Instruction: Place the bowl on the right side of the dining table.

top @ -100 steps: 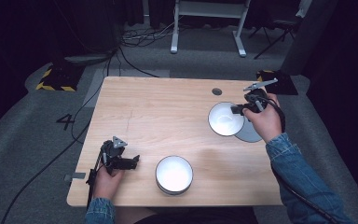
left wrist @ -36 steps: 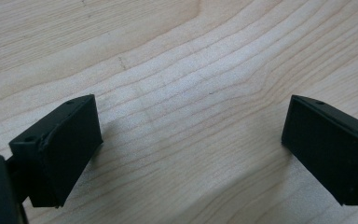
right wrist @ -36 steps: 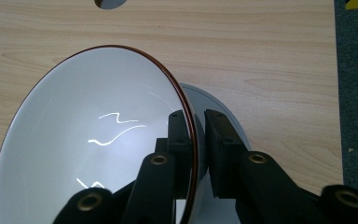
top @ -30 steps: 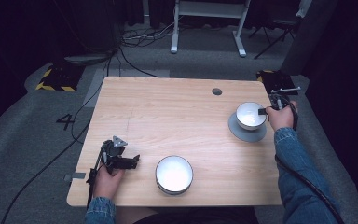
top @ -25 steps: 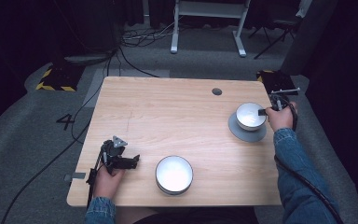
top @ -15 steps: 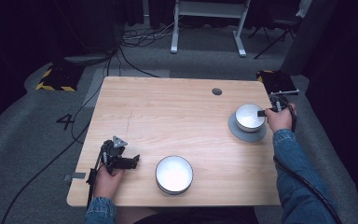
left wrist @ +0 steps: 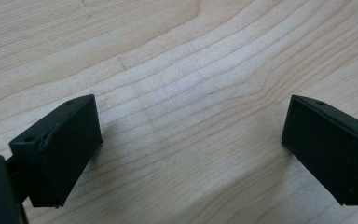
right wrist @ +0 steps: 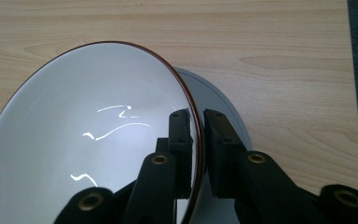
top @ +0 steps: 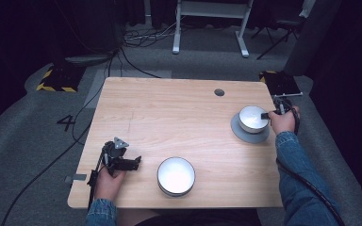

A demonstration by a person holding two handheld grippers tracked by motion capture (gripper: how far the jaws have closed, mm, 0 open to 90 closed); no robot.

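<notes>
While I set the white red-rimmed bowl (right wrist: 88, 154) on the grey round plate (top: 250, 135) | right gripper (right wrist: 200, 140) clamps its rim | left gripper (left wrist: 191, 140) gapes, idle | next: release.

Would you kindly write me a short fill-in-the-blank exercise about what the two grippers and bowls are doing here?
1. The right gripper is shut on the ____ of a white bowl.
2. That bowl sits on a grey ____, at the table's right side.
3. The left gripper's jaws stand ____, with bare wood between them.
4. A second bowl stands near the table's ____ edge.

Missing words: rim; plate; open; front
</notes>
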